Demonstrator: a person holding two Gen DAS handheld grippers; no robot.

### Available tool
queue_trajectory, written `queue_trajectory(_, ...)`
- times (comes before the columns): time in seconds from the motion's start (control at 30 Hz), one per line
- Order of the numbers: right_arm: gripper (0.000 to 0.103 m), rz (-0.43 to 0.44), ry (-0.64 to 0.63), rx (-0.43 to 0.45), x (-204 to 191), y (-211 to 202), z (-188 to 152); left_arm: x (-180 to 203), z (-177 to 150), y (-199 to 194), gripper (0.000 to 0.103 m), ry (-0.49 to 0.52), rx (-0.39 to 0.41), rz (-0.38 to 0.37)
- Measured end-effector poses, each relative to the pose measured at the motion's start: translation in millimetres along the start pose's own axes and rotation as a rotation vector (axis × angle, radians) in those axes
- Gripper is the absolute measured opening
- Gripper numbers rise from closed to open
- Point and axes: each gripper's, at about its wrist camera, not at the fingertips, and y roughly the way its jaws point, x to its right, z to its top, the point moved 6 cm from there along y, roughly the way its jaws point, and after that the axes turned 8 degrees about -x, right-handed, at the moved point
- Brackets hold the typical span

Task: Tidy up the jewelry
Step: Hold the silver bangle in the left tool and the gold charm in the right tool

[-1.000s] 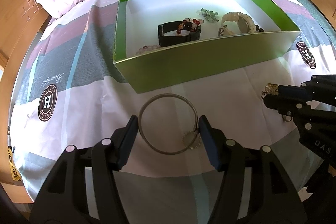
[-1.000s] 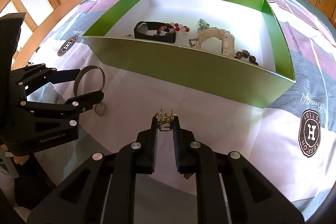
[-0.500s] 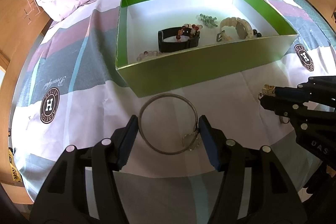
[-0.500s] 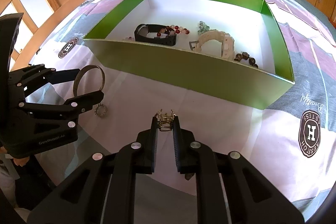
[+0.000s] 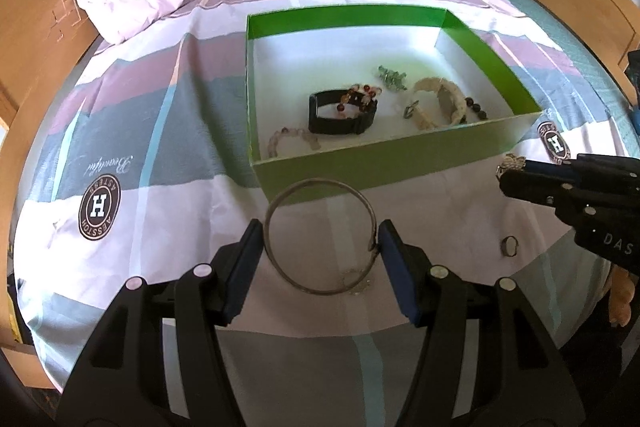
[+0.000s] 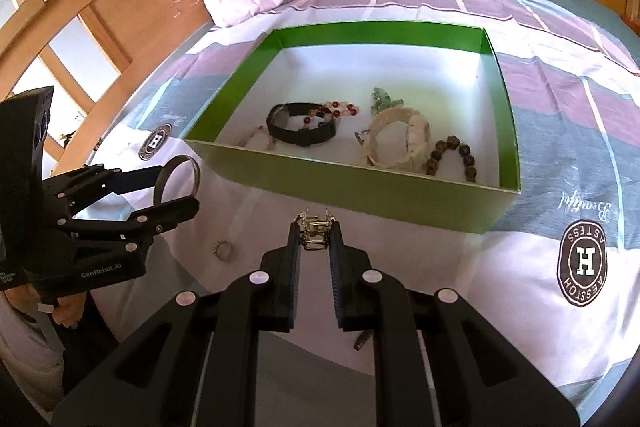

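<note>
Several pieces are already laid in the green box, while a bangle is clamped by the left gripper, a clasp-like trinket by the right gripper, and apparently two rings are left on the bedsheet.

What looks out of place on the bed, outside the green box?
Two small pieces lie loose on the sheet, outside the green box: a small ring and a toothed ring. The left gripper holds a metal bangle, the right gripper a small clasp. Nothing looks damaged.
</note>
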Motion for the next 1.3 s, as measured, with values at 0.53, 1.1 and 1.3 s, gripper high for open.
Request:
queue_trajectory(0.53,0.014,-0.027,-0.022,0.092,-4,-17,10,6,6,-20,0.06,0.037,0.113,0.03)
queue_trajectory(1.1,0.014,-0.07,-0.045,0.047,-10,1,1,14,1,-3,0.06,0.059,0.072,0.049)
queue_trajectory(1.3,0.014,-0.077,-0.045,-0.007,-11,19,-6,20,-2,8,0.06,0.077,0.046,0.06)
